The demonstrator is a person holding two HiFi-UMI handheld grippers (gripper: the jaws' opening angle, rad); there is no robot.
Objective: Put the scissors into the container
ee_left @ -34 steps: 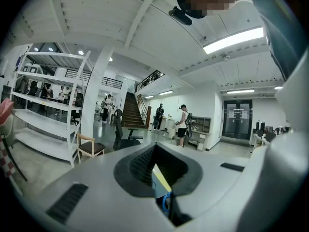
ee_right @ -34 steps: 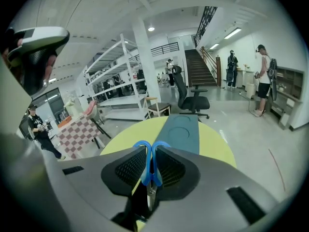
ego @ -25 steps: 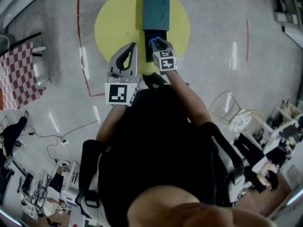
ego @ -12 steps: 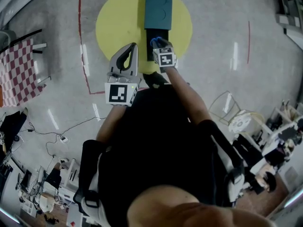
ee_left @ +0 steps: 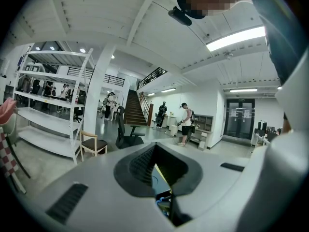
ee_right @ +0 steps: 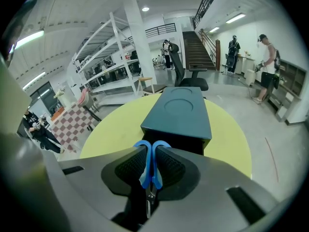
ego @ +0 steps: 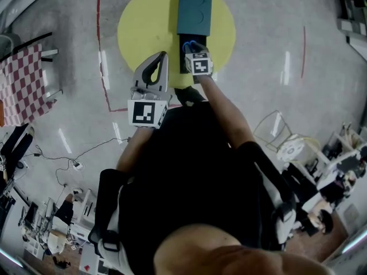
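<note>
A dark teal container (ego: 194, 11) lies on the round yellow table (ego: 140, 30), its black open end (ego: 187, 66) turned toward me. In the right gripper view the container (ee_right: 182, 111) fills the middle, with the dark opening (ee_right: 186, 144) just beyond the jaws. My right gripper (ego: 191, 50) is shut on the blue-handled scissors (ee_right: 151, 159); the handles stick out forward and the blades (ee_right: 149, 197) point back. It hovers over the open end. My left gripper (ego: 161, 57) is held left of it over the table's near edge, shut, with nothing held (ee_left: 157, 173).
A red-and-white checkered seat (ego: 23, 87) stands at the left, beside a red floor line (ego: 98, 44). A wire-frame chair (ego: 272, 128) and cluttered stands are at the right. Cables (ego: 74, 165) lie on the floor. Shelving (ee_right: 113, 62), an office chair (ee_right: 188, 79) and people stand farther off.
My right gripper has moved a little forward with the scissors, closer over the container's open end. The left gripper has stayed put.
</note>
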